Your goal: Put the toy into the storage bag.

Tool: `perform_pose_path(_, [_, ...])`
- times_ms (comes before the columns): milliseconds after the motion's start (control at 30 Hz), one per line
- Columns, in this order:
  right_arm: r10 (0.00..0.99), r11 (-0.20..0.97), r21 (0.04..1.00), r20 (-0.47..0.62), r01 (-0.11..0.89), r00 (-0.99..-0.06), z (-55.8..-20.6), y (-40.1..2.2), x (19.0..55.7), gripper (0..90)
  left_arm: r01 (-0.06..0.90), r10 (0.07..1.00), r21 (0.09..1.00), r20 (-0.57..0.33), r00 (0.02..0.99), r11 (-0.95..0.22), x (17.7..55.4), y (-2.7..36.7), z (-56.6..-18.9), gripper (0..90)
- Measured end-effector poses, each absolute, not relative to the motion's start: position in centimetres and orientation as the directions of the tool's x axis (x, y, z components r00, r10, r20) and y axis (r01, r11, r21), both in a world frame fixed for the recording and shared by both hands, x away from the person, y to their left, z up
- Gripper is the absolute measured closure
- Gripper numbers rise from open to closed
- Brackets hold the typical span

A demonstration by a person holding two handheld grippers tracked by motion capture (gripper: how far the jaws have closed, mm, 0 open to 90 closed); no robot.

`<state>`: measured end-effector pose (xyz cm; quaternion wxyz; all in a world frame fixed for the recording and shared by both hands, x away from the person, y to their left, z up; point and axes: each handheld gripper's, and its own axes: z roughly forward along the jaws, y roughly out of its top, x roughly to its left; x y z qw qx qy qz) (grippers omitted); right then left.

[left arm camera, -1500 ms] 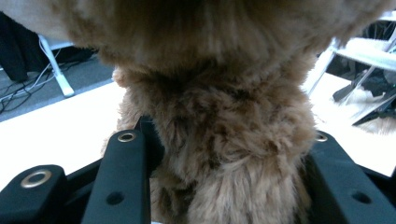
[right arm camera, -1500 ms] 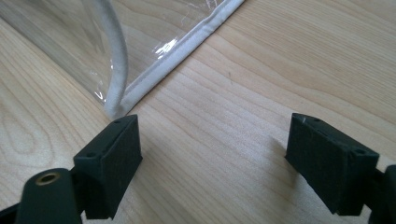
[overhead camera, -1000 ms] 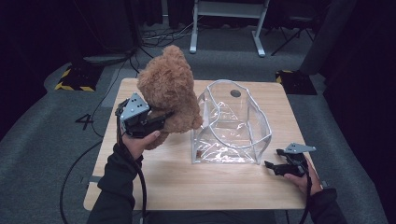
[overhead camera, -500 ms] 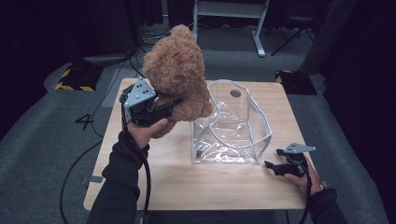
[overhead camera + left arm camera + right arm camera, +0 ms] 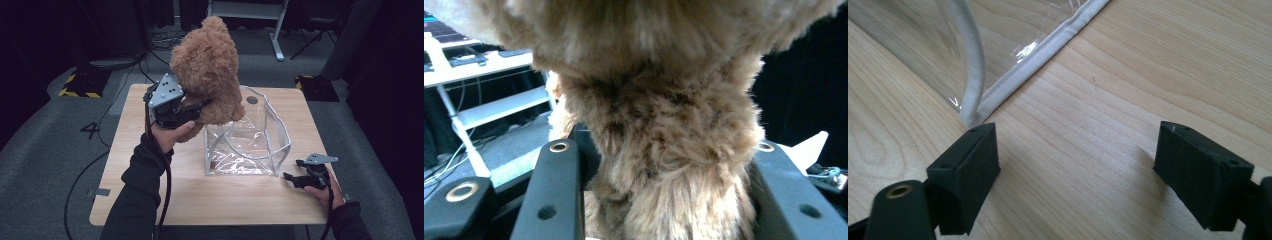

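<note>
clear bag (image 5: pixel 247 145): holds nothing | left gripper (image 5: pixel 192 107): clamps teddy bear (image 5: pixel 207 70) above-left of bag | right gripper (image 5: pixel 1075 165): jaws apart, bag corner just ahead-left

Fluffy plush teddy bear (image 5: pixel 207 70), glossy clear plastic bag (image 5: pixel 250 140), matt wooden table (image 5: pixel 200 195).

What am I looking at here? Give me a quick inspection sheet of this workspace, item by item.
Surface: pale wooden table, bare around the items.
Job's things: brown teddy bear lifted above the table; clear plastic bag standing open beside it.
Clutter: nothing seen.
Grippers: left tongs shut on the teddy bear; right tongs open, low by the clear plastic bag's corner, holding nothing.
Cables: black cable trailing from the left tongs along the sleeve; more on the floor.
Surroundings: grey carpet, dark room, white stand behind.
</note>
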<state>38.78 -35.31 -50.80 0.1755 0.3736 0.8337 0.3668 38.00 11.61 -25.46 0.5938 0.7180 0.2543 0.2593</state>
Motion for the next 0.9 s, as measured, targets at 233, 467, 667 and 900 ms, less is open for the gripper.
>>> perform_pose_path(233, [0.751, 0.451, 0.743, -0.018, 0.494, -0.660, -50.8, -35.3, 38.8, 17.8, 0.046, 0.649, 0.985, 0.074, 0.757, -0.166, 38.1, 9.9, -24.5, 55.4])
perform_pose_path(467, [0.751, 0.452, 0.743, -0.018, 0.494, -0.660, -50.8, -35.3, 38.8, 17.8, 0.035, 0.622, 0.982, 0.088, 0.778, -0.184, 38.3, 7.9, -23.2, 55.3])
perform_pose_path(667, [0.751, 0.452, 0.743, -0.018, 0.494, -0.660, -50.8, -35.3, 38.8, 17.9, 0.035, 0.601, 0.981, 0.089, 0.795, -0.192, 38.4, 5.9, -22.5, 55.3])
perform_pose_path(900, [0.751, 0.452, 0.743, -0.018, 0.494, -0.660, -50.8, -35.3, 38.8, 17.8, 0.032, 0.578, 0.976, 0.101, 0.810, -0.216, 38.4, 3.9, -21.8, 55.3])
